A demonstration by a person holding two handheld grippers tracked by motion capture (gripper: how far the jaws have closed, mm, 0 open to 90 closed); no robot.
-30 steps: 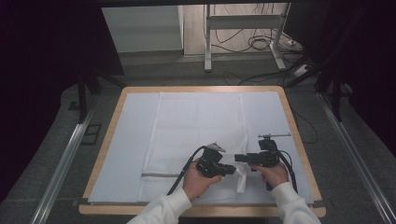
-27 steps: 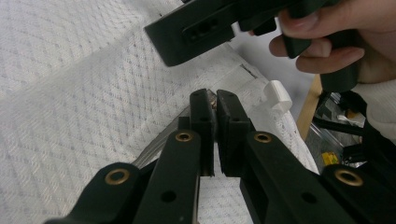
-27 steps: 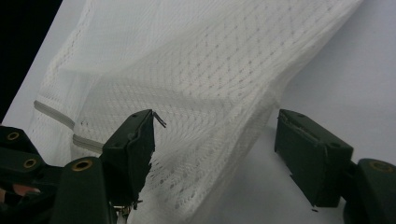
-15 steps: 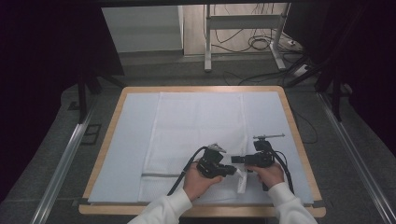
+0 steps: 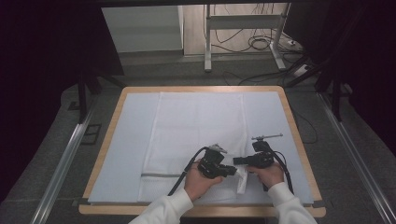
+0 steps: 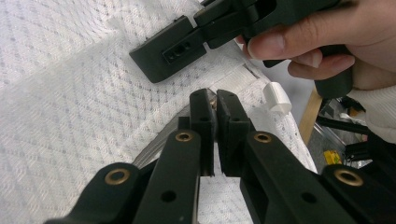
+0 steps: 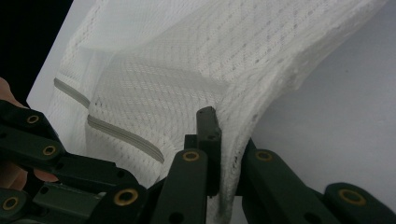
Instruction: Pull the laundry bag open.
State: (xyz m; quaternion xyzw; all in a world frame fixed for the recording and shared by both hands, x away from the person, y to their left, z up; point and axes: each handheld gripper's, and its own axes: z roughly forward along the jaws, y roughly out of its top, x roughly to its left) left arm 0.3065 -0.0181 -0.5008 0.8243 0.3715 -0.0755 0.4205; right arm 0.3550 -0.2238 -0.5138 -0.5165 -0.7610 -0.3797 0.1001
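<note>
A white mesh bag [image 5: 196,126] lies flat on the table, with its grey zipper [image 5: 161,175] running along the near end. My left gripper [image 5: 232,170] points right at the end of that zipper. Its jaws [image 6: 215,100] are shut on a small metal zipper pull. My right gripper [image 5: 237,161] points left, tip to tip with the left one. Its jaws have just been closing and are now shut [image 7: 219,116] on a raised edge of the mesh [image 7: 243,93]. The zipper [image 7: 126,135] runs just left of them.
A pale cover sheet [image 5: 130,140] overlies the wooden-edged table [image 5: 299,140]. A small white tab [image 6: 276,97] sits at the bag's corner near the table's front edge. Metal rails and cables lie on the floor around the table.
The right gripper has edged left toward the left one and closed on the bag's edge. The left hand has stayed put.
</note>
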